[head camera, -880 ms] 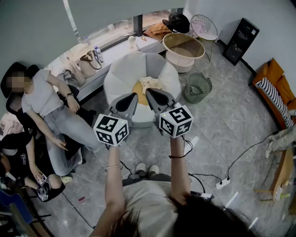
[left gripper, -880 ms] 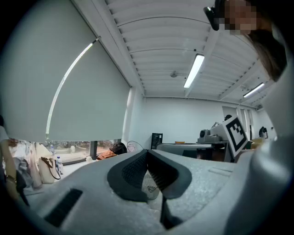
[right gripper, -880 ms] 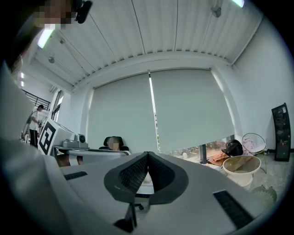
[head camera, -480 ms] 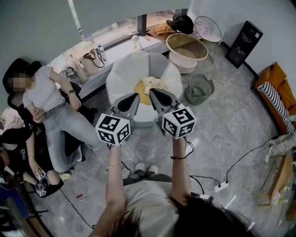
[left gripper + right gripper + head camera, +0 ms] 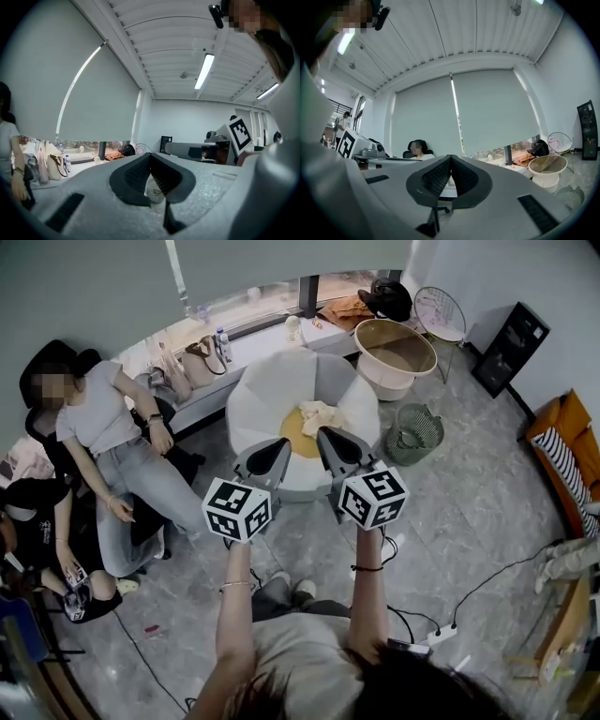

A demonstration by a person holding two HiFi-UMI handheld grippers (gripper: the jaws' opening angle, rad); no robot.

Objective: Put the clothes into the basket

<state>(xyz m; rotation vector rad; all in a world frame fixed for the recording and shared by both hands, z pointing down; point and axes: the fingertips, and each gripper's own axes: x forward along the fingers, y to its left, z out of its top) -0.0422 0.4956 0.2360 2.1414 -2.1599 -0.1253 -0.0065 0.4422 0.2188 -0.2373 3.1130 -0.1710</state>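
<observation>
clothes: upper centre, just above both tips | nearer: right hand-held gripper | it and left hand-held gripper: closed, empty

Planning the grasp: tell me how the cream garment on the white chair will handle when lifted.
The cream garment lies crumpled in folds, so probably floppy and apt to drape. It looks thin, so likely light.

Clothes lie on the yellow seat of the chair.
</observation>
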